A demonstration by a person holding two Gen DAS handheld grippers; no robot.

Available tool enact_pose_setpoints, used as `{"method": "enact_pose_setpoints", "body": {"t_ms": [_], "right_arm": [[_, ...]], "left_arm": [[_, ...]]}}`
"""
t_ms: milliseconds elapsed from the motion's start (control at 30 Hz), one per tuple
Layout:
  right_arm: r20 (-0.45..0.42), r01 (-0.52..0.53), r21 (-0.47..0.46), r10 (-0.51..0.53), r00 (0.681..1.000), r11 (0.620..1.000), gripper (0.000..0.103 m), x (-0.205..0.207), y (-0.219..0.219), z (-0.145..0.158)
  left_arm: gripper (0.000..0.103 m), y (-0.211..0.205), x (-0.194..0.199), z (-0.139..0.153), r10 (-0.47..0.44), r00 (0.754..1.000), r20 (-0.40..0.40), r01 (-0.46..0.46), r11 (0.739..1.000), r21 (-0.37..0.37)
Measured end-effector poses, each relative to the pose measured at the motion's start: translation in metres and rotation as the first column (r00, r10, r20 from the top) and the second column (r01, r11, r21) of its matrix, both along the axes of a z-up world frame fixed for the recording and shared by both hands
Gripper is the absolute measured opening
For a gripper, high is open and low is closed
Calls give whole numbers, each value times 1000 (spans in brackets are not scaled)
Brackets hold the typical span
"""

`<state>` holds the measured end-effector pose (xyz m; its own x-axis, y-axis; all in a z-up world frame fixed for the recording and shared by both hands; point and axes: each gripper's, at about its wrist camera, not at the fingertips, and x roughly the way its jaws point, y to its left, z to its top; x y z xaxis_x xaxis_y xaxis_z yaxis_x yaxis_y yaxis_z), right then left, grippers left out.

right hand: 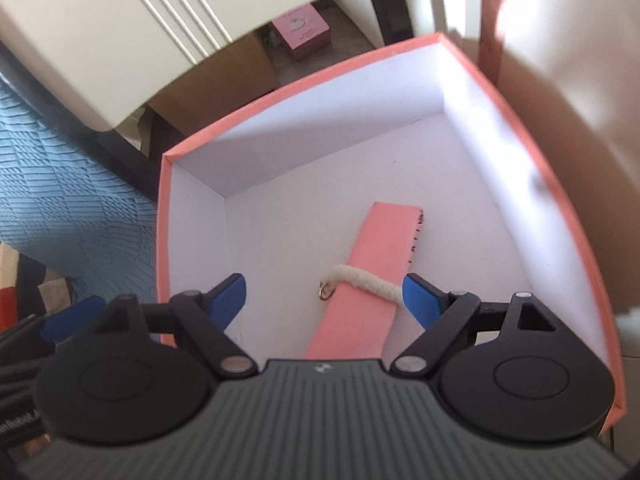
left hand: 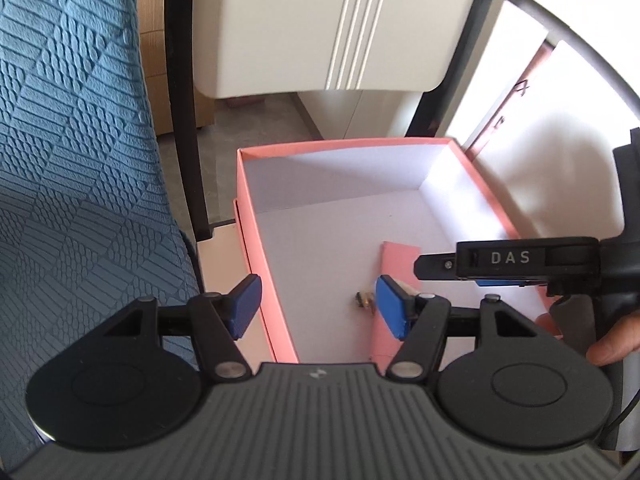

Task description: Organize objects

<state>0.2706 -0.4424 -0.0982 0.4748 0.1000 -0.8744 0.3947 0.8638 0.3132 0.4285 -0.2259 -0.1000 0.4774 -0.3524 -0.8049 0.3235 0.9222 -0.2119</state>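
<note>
An open pink box (right hand: 400,46) with white inner walls holds a flat pink strip (right hand: 372,264) lying on its floor. A fuzzy cream cord (right hand: 368,282) with a small metal ring (right hand: 325,294) crosses the strip.

The right tongs (right hand: 322,300) hang spread above the strip, pinching nothing. The left tongs (left hand: 316,306) are spread too, straddling the box's left wall without touching it.

Only the right wrist view shows the cord whole; the left wrist view hides most of it behind a blue pad. The left wrist view alone shows a blue quilted cover (left hand: 72,152) beside the box, and fingers (left hand: 612,350) gripping the other tool's handle.
</note>
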Motion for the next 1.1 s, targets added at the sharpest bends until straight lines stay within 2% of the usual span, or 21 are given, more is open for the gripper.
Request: {"method": "enact_pose_setpoints", "body": {"t_ms": [200,367,533,800,1100], "right_arm": [[65,23,-17,-22,998,1000,87,-25,2,49],[118,10,-30,-6,993,1000,87,-51,24,82],[176,17,-69,-5,984,998,87,-84,43,116],[247,30,-106,-3,969,994,87,-131,74,144],[305,63,-138,-18,952,988,87,-184,95,155]], "left_arm": [[69,7,-38,45,-17,998,63,17,1000,-2],[69,25,-80,88,-12,993,120,17,999,-42],[70,39,-118,116,-3,987,161,12,999,-53],[70,60,-172,136,-5,980,199,16,999,-52],[70,82,-205,142,16,975,222,-2,998,-60]]}}
